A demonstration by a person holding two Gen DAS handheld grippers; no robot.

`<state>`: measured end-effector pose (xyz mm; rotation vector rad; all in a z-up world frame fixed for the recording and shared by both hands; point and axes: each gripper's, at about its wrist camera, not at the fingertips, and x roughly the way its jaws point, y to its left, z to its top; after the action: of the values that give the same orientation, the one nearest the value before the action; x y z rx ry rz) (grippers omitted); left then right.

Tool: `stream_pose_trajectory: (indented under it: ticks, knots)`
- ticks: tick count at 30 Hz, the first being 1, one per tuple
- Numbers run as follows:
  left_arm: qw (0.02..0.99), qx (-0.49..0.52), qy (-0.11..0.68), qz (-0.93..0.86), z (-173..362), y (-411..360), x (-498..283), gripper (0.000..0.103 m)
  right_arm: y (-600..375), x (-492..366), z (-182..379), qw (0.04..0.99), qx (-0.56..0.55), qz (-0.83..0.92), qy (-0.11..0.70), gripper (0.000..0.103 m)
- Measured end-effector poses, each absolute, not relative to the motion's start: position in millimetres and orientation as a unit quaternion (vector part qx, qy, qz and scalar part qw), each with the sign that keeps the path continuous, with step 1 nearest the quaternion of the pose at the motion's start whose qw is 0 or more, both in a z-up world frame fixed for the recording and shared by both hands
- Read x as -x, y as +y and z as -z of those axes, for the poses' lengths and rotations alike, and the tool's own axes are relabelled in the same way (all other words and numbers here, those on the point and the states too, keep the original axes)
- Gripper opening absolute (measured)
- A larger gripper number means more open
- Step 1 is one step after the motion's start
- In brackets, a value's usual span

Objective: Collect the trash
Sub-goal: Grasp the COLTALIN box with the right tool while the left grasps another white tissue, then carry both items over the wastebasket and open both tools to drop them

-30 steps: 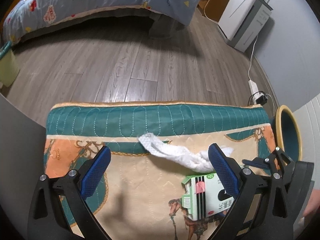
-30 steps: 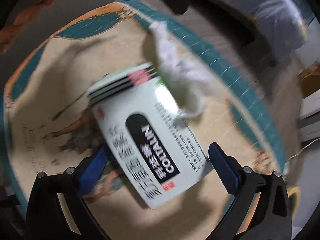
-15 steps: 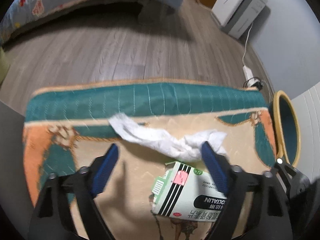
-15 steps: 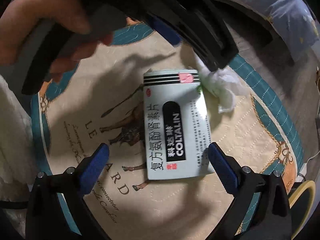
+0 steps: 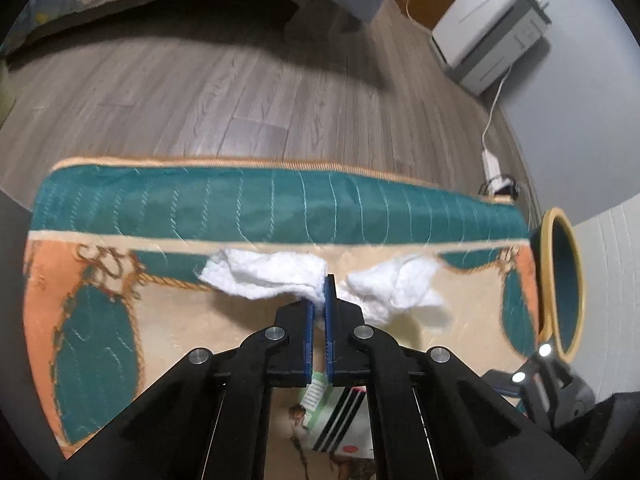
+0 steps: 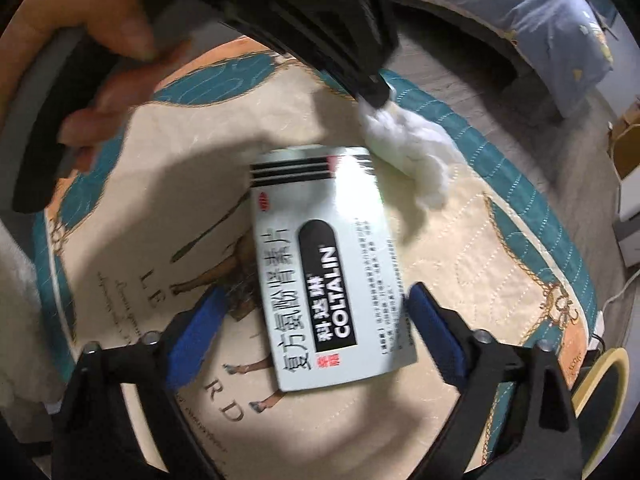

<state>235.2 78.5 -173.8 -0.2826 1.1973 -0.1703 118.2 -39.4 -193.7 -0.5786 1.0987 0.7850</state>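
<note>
1. landmark: a quilted mat (image 5: 280, 208) with a teal border and a beige centre, lying on a grey wood-plank floor (image 5: 240, 92). all places below are given relative to this mat.

2. left gripper (image 5: 319, 296): its blue pads are pressed together, pinching the middle of a crumpled white tissue (image 5: 272, 276). the tissue lies on the beige field just inside the mat's far teal band, and its two ends fan out to either side of the pads.

3. in the right wrist view the same left gripper (image 6: 374, 94) comes in from the top, its tip buried in the tissue (image 6: 412, 148); a hand (image 6: 100, 48) grips its handle above the mat's left part.

4. right gripper (image 6: 316, 316): the jaws are closing but stand wide, straddling the near end of a white medicine box (image 6: 324, 272) printed "coltalin". the pads are not on the box — a gap shows on both sides.

5. medicine box: flat on the mat's beige centre, over the printed horse figure, its far end just beside the tissue. in the left wrist view only its striped end (image 5: 340, 420) shows, under the gripper's frame.

6. a round bin (image 5: 560, 280) with a yellow rim and teal inside stands just off the mat's right edge.

7. beyond the mat's far edge: a bed with patterned blue bedding (image 6: 520, 12) and a white appliance (image 5: 484, 24) by the wall — both well apart from the mat.
</note>
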Motion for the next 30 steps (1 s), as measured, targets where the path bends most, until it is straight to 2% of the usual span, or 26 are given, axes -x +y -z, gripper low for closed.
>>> stream_pose_trajectory:
  ticks: [1, 2, 10, 12, 13, 14, 16, 18, 19, 25, 30]
  knots:
    - [0.816, 0.134, 0.557, 0.077, 172, 80, -237, 0.005, -39, -118, 194, 0.744, 0.265, -0.355, 0.501, 0.074]
    - [0.818, 0.135, 0.554, 0.075, 170, 81, -237, 0.005, -39, -120, 192, 0.746, 0.267, -0.349, 0.501, 0.073]
    - [0.846, 0.113, 0.516, 0.064, 139, 80, -229, 0.005, -43, -115, 193, 0.713, 0.255, -0.371, 0.538, 0.073]
    - [0.855, 0.104, 0.503, 0.065, 128, 78, -225, 0.005, -51, -110, 198, 0.702, 0.244, -0.378, 0.553, 0.074]
    - [0.857, 0.103, 0.500, 0.066, 124, 78, -224, 0.005, -52, -108, 199, 0.707, 0.246, -0.373, 0.548, 0.084]
    - [0.859, 0.103, 0.497, 0.068, 122, 78, -224, 0.005, -50, -110, 198, 0.716, 0.256, -0.361, 0.540, 0.090]
    - [0.860, 0.101, 0.495, 0.070, 118, 78, -220, 0.005, -45, -107, 197, 0.734, 0.269, -0.347, 0.518, 0.090]
    - [0.861, 0.094, 0.495, 0.069, 116, 77, -217, 0.005, -41, -104, 199, 0.736, 0.276, -0.341, 0.516, 0.087]
    - [0.861, 0.092, 0.496, 0.070, 116, 76, -216, 0.005, -41, -102, 203, 0.735, 0.282, -0.333, 0.519, 0.074]
    - [0.870, 0.075, 0.483, 0.072, 103, 72, -202, 0.005, -50, -95, 195, 0.732, 0.280, -0.329, 0.528, 0.073]
    - [0.879, 0.071, 0.464, 0.084, 86, 59, -192, 0.005, -65, -101, 155, 0.759, 0.258, -0.313, 0.510, 0.073]
